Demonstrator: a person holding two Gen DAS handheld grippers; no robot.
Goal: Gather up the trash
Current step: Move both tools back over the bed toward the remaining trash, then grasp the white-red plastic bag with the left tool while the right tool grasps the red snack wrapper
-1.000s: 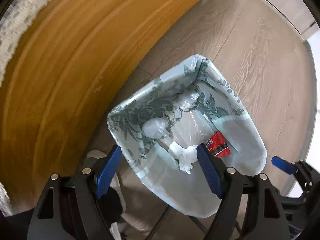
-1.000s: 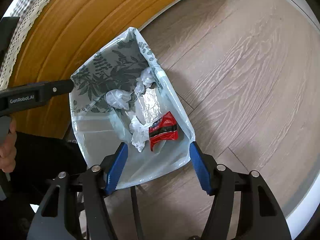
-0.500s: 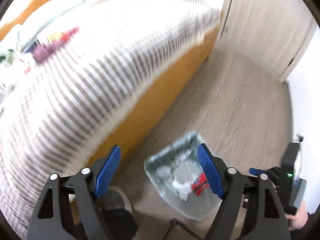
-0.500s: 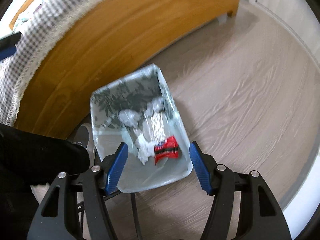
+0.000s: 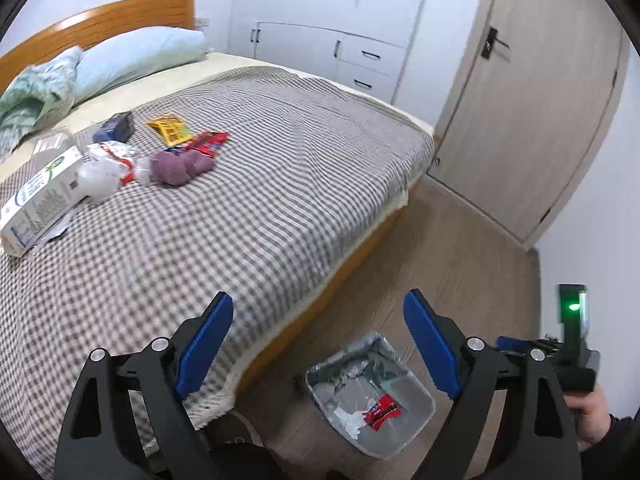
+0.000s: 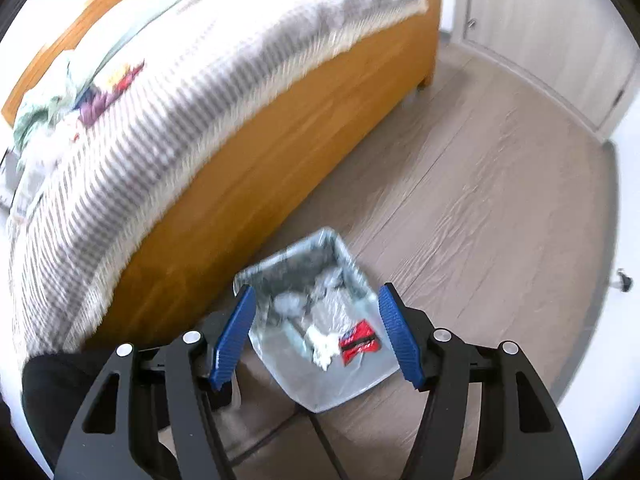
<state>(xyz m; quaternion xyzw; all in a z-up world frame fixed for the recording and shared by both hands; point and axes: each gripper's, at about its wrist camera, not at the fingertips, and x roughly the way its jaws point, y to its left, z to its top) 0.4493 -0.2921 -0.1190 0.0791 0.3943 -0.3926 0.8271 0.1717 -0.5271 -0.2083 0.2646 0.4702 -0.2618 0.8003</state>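
Observation:
A lined trash bin (image 5: 420, 428) stands on the floor beside the bed; it holds a red wrapper (image 5: 382, 411) and white crumpled tissues (image 5: 348, 420). It also shows in the right wrist view (image 6: 280, 368). Loose trash lies on the checked blanket: a white carton (image 5: 40, 196), crumpled plastic (image 5: 102, 174), a purple lump (image 5: 180, 166), a red wrapper (image 5: 208, 142), a yellow packet (image 5: 170, 128) and a blue packet (image 5: 116, 127). My left gripper (image 5: 318, 344) is open and empty, raised over the bed edge. My right gripper (image 6: 316, 336) is open and empty above the bin.
The bed has an orange wooden frame (image 6: 240, 184) and headboard (image 5: 100, 24), with pillows (image 5: 132, 56) at its head. A white wardrobe with drawers (image 5: 340, 52) and a door (image 5: 520, 120) stand beyond. Wooden floor (image 6: 500, 200) lies right of the bin.
Both grippers have risen away from the bin and tilted up. The left view swung from the bin to the bed top and its trash. Both stayed open and empty.

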